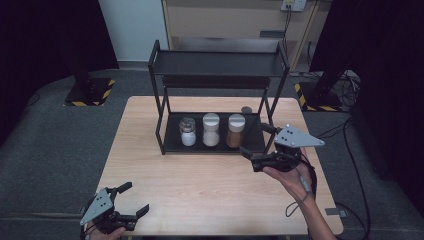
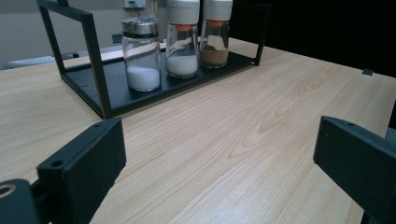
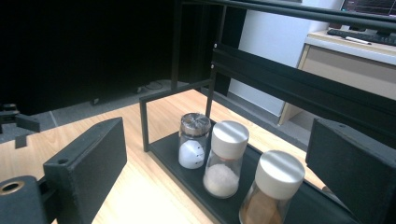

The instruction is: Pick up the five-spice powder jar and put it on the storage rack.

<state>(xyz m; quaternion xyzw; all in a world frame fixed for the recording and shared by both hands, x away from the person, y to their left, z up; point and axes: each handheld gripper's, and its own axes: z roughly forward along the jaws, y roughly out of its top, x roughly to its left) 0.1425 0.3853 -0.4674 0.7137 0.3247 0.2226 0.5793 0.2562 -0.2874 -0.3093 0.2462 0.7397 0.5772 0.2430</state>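
Brown spice jar stands upright, nearest the right gripper.
Right gripper released, just beside it; left gripper released, well apart.

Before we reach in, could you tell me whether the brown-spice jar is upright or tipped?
Upright: the brown-spice jar stands on the rack's bottom shelf, white cap on top.

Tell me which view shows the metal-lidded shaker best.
The left gripper view: the metal-lidded shaker stands close, side-on, white powder clear. The right gripper view shows its lid from above; the high view shows it small on the rack's bottom shelf.
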